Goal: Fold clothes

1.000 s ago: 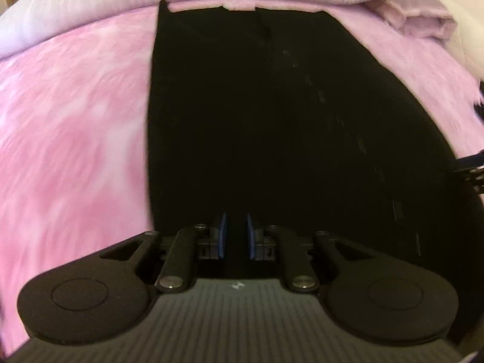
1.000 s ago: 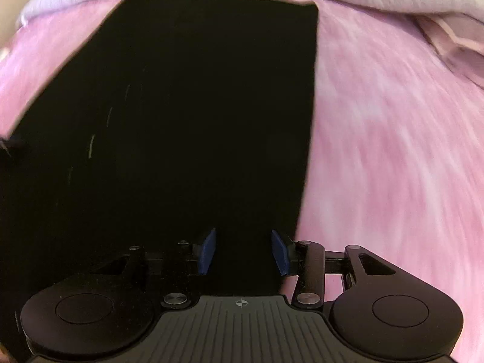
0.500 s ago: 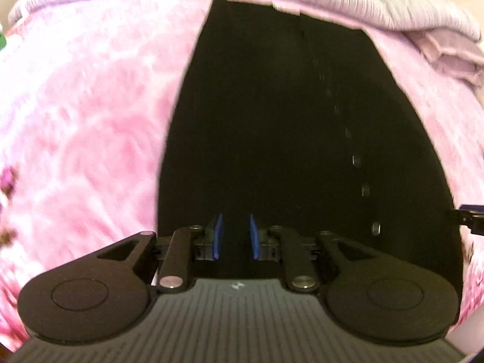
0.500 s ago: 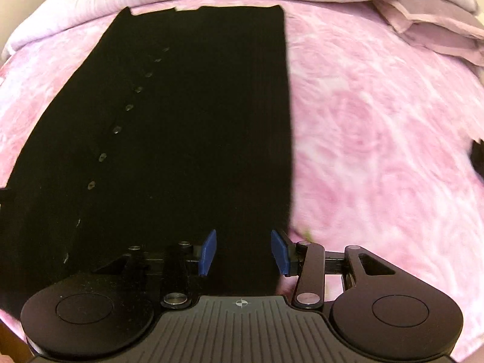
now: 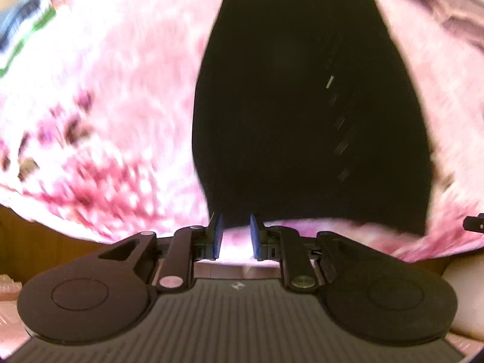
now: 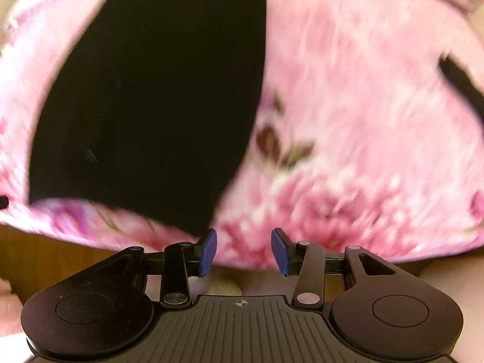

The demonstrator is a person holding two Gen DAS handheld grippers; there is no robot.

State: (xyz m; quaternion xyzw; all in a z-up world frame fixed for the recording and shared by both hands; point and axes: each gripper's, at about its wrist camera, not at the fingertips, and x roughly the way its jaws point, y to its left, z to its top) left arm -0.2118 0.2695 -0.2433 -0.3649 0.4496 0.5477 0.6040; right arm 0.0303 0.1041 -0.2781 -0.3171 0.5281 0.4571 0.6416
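While both views blur, I can make out the black garment [image 5: 302,106] lying flat on the pink floral bedspread [image 5: 106,106], its near hem just short of the bed's edge. My left gripper [image 5: 236,236] sits at that hem with its blue pads [image 5: 217,236] a narrow gap apart, nothing between them. My right gripper [image 6: 243,251] has its pads [image 6: 208,251] spread wider, empty, just beside the garment's [image 6: 157,90] near right corner. A dark strap-like shape [image 6: 459,81] lies far right on the bedspread [image 6: 348,106].
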